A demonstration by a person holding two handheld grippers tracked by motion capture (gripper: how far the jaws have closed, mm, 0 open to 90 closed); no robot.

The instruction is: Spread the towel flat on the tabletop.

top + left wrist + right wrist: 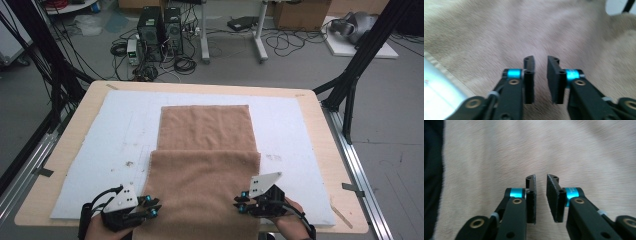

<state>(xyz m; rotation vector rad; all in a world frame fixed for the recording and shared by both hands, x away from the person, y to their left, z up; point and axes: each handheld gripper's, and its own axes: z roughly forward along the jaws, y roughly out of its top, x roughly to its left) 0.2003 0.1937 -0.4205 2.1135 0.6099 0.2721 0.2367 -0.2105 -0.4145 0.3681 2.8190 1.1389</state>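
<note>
A tan towel lies along the middle of a white mat, its near layer overlapping the far one at a cross edge. My left gripper hovers at the towel's near left edge and points inward. In the left gripper view the left gripper has a narrow gap between its jaws, with only towel pile behind. My right gripper sits at the near right edge, facing the left one. The right gripper also stands slightly open over the towel, holding nothing.
The mat covers most of a light wooden table. Black frame posts rise at both far corners. Computer towers and cables lie on the floor beyond the table. A small stick lies at the near right corner.
</note>
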